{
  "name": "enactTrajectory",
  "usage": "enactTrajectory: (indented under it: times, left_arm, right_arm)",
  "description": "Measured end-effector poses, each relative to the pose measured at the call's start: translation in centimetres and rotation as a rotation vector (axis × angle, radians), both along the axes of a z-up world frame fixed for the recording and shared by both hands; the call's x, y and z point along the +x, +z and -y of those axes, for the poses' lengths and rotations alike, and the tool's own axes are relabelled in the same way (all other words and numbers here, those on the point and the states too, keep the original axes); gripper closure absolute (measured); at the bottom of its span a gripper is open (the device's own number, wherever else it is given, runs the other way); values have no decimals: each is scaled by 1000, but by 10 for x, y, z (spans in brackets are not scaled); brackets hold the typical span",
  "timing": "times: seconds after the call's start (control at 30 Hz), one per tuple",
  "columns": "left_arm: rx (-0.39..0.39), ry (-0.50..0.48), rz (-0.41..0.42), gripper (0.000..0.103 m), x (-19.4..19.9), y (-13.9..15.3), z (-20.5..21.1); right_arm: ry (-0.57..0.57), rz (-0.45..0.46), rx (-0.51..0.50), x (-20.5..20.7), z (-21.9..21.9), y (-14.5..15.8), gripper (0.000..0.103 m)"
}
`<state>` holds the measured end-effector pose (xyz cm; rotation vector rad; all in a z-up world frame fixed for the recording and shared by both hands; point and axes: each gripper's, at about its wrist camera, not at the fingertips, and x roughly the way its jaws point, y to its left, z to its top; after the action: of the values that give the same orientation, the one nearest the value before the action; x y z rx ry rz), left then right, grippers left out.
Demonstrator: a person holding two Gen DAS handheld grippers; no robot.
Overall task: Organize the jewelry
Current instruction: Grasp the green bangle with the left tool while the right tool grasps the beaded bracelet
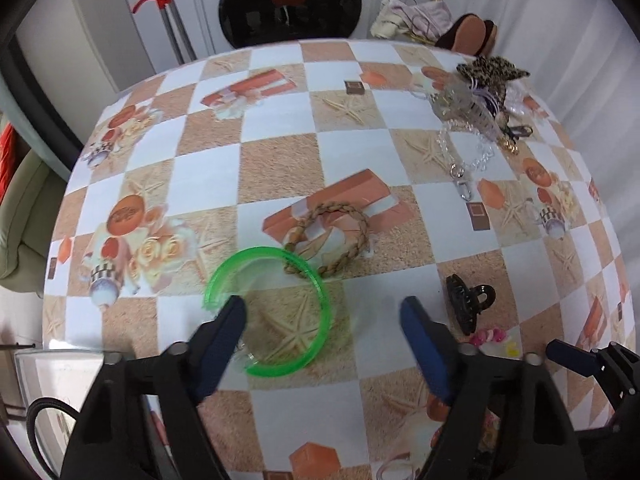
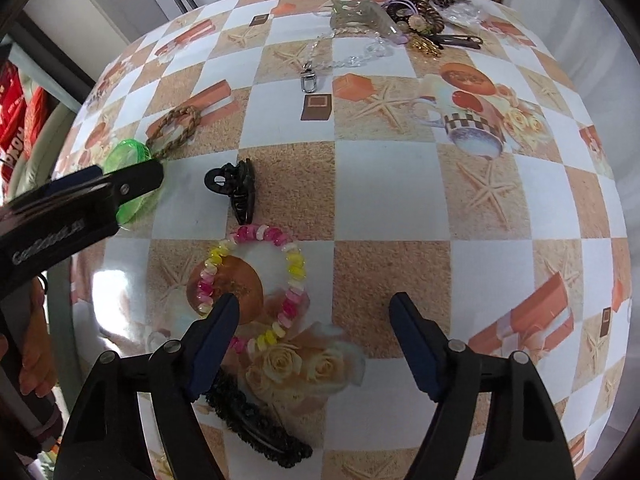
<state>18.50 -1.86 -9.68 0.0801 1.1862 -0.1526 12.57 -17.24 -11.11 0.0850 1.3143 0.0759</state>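
Only right view: black scrunchie (image 2: 256, 424) | left gripper (image 1: 324, 312), right gripper (image 2: 314, 308): jaws apart, empty

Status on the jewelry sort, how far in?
Early. Done: nothing visibly sorted; a mixed pile of accessories sits at the table's far edge. In hand: nothing gripped; the open left claw straddles the green translucent plastic bangle, the open right claw straddles the pink-and-yellow coil bracelet. Left: braided tan rope bracelet, black plastic hair claw clip, clear chain.
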Motion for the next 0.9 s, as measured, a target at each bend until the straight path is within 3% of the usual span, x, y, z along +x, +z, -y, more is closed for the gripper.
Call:
enactTrajectory:
  times: [0.07, 0.2, 0.3, 0.4, 0.5, 0.53, 0.57, 0.63, 0.9]
  left_arm:
    - [9, 2, -22, 39, 3, -7, 1]
    - [9, 19, -50, 45, 5, -18, -1]
    - [11, 11, -40, 47, 2, -17, -1]
    - [9, -3, -36, 62, 0, -14, 1]
    - [9, -3, -38, 70, -1, -12, 1]
    - [8, -4, -35, 83, -2, -11, 0]
    - [13, -3, -34, 90, -2, -11, 0]
    - [-2, -2, -36, 91, -4, -10, -2]
    - [-38, -8, 19, 91, -24, 13, -6]
  right_arm:
    - [12, 14, -36, 0, -6, -1, 24]
    - [45, 47, -132, -4, -20, -4, 26]
    - [55, 63, -132, -6, -22, -3, 31]
    - [76, 65, -129, -6, -24, -2, 38]
    - [87, 63, -129, -6, -25, 0, 49]
    - [86, 68, -128, -7, -25, 1, 59]
    - [84, 70, -129, -6, -25, 2, 65]
    - [89, 69, -121, -4, -27, 3, 94]
    - [26, 79, 17, -7, -7, 16, 94]
